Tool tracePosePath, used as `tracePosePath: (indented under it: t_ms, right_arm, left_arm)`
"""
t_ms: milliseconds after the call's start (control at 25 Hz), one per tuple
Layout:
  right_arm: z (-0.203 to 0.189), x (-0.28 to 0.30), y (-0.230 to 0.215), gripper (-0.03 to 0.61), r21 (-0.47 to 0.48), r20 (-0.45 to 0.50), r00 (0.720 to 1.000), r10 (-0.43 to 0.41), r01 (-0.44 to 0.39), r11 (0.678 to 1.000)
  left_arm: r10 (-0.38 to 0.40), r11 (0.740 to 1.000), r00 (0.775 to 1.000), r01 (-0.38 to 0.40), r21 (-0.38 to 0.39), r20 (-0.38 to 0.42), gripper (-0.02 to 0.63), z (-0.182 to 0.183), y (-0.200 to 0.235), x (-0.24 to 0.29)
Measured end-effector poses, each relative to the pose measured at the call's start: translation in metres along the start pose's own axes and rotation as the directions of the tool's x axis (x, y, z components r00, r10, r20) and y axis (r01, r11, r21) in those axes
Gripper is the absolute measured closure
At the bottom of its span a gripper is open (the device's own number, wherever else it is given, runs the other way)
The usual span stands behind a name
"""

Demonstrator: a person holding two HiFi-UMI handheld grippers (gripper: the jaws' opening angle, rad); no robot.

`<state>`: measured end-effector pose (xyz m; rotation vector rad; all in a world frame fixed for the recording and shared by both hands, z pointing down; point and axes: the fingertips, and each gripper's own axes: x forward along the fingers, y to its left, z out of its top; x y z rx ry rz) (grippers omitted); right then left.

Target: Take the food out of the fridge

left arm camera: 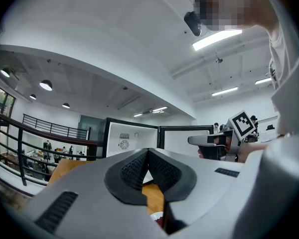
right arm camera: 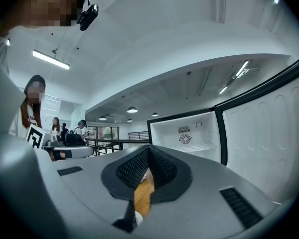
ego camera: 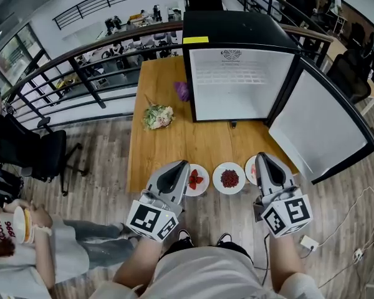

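fridge: we see it standing at the far end of the table, cavity facing us.
door: swung fully open to the right.
strawberry plate: on the table near its front edge, outside the fridge; it carries red strawberry pieces.
berry plate: just right of the strawberry plate, apart from it; it carries a heap of dark red berries.
third plate: right of the berry plate, mostly hidden behind the right gripper; we cannot tell its contents.
left gripper: clenched, pads meeting, nothing between them; its tip is just beside the strawberry plate.
right gripper: clenched, pads meeting, nothing between them; it overlaps the third plate in the head view.
greens: a loose bunch on the table, left of the fridge.
purple item: beside the fridge's left wall; we cannot identify it.
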<state>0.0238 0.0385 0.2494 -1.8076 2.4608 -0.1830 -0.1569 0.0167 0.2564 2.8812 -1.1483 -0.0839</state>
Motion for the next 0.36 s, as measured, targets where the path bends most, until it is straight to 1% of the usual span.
tracePosePath:
  t_ms: [360]
  right_arm:
    - [-0.0027,0.0025,0.0035,0.56,-0.013,-0.01,1.0,-0.002,0.002,1.0]
  left_arm:
    - [-0.012,1.0,1.0,0.012,-0.004,-0.003,0.606,-0.0014,-0.0004,0.0008]
